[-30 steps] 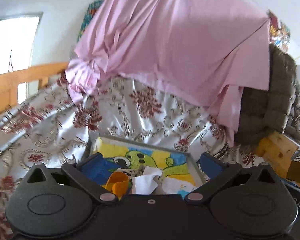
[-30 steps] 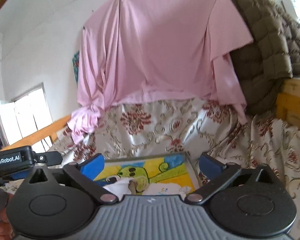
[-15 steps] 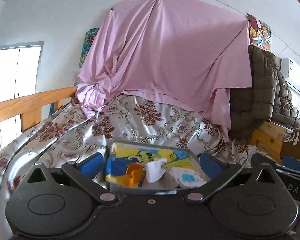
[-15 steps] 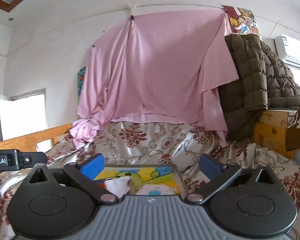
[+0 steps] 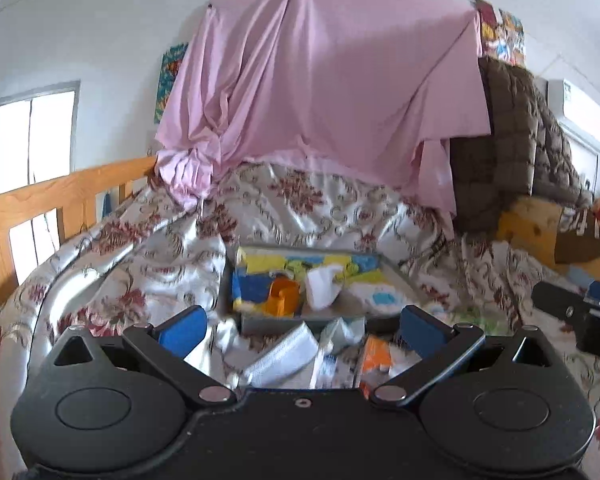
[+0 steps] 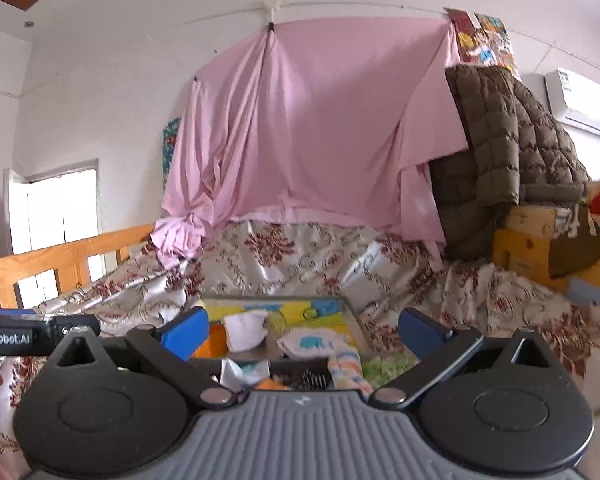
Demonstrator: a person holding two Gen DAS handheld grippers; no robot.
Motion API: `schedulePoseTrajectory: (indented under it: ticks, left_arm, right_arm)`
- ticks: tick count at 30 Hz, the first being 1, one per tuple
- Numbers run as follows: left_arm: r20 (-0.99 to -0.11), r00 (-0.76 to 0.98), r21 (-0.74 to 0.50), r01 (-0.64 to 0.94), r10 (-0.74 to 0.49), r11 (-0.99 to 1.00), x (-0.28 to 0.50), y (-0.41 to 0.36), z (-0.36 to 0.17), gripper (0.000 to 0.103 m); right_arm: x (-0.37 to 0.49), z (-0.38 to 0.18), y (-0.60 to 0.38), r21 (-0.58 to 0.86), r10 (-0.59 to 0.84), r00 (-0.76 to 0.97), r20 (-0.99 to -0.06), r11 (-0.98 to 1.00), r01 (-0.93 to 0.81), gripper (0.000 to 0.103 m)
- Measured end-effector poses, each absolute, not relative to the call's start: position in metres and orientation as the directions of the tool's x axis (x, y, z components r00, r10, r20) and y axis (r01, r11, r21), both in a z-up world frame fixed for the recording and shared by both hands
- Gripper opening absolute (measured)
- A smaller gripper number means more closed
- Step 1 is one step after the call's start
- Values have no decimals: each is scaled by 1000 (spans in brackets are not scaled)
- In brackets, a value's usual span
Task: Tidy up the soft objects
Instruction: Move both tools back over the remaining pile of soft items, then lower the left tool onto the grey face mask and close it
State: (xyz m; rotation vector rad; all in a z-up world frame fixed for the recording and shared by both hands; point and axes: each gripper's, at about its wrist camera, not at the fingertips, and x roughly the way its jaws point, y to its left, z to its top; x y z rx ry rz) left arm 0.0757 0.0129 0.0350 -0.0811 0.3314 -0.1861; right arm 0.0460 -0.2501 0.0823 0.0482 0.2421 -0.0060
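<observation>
The left tongs [image 5: 300,330] are spread wide and hold nothing. Their two blue tips hang above a small heap of soft things [image 5: 312,354] on the bed: a white striped cloth [image 5: 284,354], some white bits, and a small orange piece [image 5: 376,356]. The heap is blurry, so it is hard to tell what each bit is.

The right tongs [image 6: 302,330] are spread wide too, with nothing between the blue tips. Under them lie a striped sock [image 6: 346,364] and a pale green cloth [image 6: 384,366].

Just past both tongs sits a flat grey tray [image 5: 398,276] with a bright yellow, blue and green picture inside. In the tray are an orange sock [image 5: 282,300], a white sock [image 5: 320,284] standing up a bit, and a white cloth with blue marks [image 5: 380,298] lying flat beside them.

The tray rests on a shiny bed cover [image 5: 140,264] with red flowers. A wooden rail [image 5: 60,196] runs along the left side of the bed. A big pink sheet [image 5: 324,92] hangs on the wall behind. A puffy brown coat [image 6: 496,160] hangs to its right, over a yellow wooden box [image 6: 524,248]. In the left view, the other tool shows as a black shape at the right edge.
</observation>
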Motion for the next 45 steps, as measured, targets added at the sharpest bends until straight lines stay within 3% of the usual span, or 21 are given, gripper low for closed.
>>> schedulePoseTrajectory:
  ticks: [5, 16, 27, 36, 45]
  left_arm:
    - [-378, 905, -106, 167, -195, 980, 78, 14, 24, 102]
    - [-545, 825, -76, 130, -151, 989, 98, 11, -1, 102]
    - [-633, 772, -52, 36, -61, 998, 118, 15, -15, 102]
    - [-673, 737, -83, 1, -57, 997, 142, 27, -14, 102]
    - [-710, 687, -66, 156, -156, 986, 200, 32, -10, 102]
  right_arm:
    - [44, 76, -251, 46, -50, 956, -289, 997, 66, 103]
    - [61, 53, -229, -52, -33, 890, -455, 999, 11, 103]
    - [79, 35, -208, -94, 24, 829, -559, 991, -93, 103]
    - [96, 23, -183, -114, 118, 813, -570, 969, -221, 103]
    - [117, 14, -165, -112, 245, 811, -531, 928, -354, 103]
